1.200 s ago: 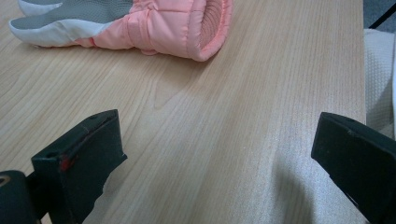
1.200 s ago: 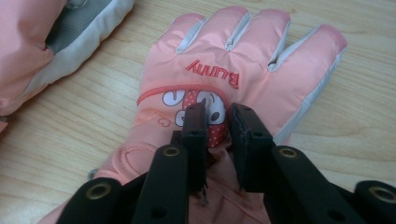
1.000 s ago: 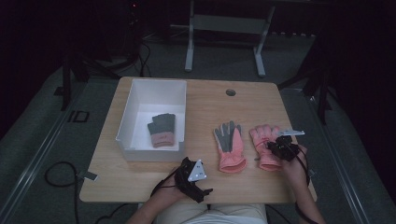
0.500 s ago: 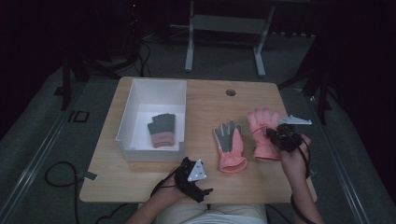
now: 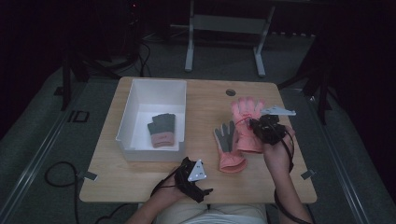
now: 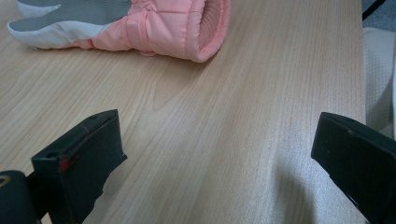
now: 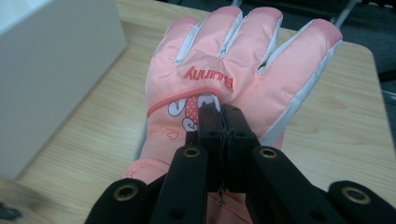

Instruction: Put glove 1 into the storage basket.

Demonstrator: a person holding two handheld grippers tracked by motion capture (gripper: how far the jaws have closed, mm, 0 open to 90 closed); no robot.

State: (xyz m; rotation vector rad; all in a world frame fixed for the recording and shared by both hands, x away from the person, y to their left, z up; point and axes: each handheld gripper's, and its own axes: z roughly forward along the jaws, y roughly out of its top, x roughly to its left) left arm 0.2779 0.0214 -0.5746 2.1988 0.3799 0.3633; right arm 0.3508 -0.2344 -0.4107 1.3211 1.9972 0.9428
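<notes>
My right gripper (image 5: 259,128) is shut on the back of a pink glove (image 5: 245,122) and holds it above the table, fingers pointing away from me. In the right gripper view the jaws pinch the fabric just below the printed word, right gripper (image 7: 219,114) on the pink glove (image 7: 233,51). A second pink glove (image 5: 228,145) lies grey palm up on the table just to its left. My left gripper (image 5: 195,181) rests near the front edge, open, with bare wood between its jaws. The left gripper (image 6: 217,140) faces that second glove's cuff (image 6: 159,28).
A white bin (image 5: 140,93) stands on the left half of the wooden table (image 5: 205,100), with a grey and pink glove (image 5: 162,130) inside. The bin's wall (image 7: 51,70) is close on the left in the right gripper view. Cables trail off the front edge.
My right gripper has risen with the pink glove and carried it left and away from me, close beside the palm-up glove. The left gripper has stayed put.
</notes>
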